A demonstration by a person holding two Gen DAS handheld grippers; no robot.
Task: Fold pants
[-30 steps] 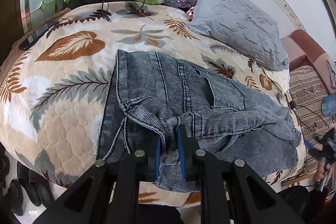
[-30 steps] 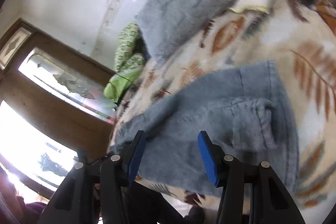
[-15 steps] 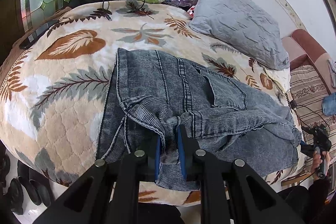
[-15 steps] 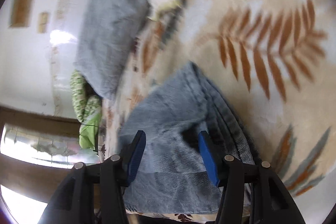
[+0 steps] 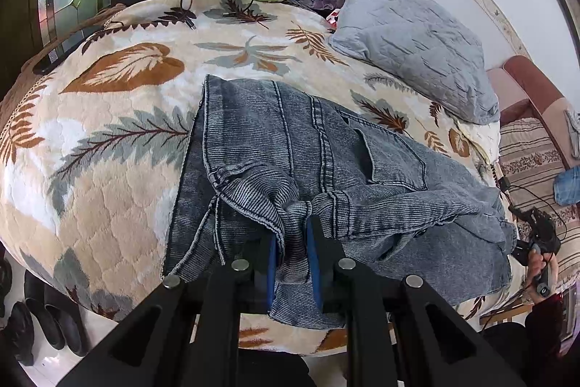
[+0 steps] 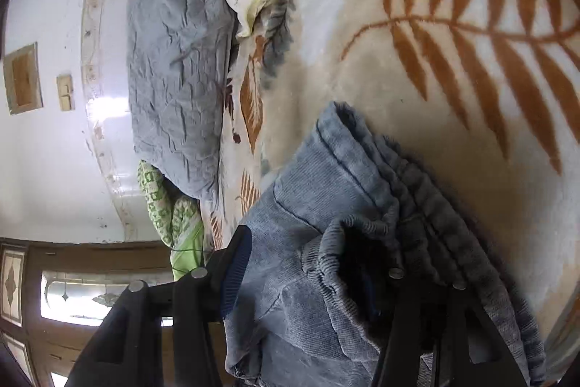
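The grey denim pants [image 5: 326,176] were spread, already doubled over, across the leaf-patterned bed cover [image 5: 119,118] near the bed's front edge. A bunched hem or waistband edge was pinched between the narrowed fingers of the left claw [image 5: 291,256], probably so that the layer could be lifted for a fold. The right claw [image 6: 308,263] was held wide, its fingers straddling a rumpled fold at the other end, apparently before gripping. A grey pillow [image 5: 417,35] was seen beyond. No readable label or writing was visible.
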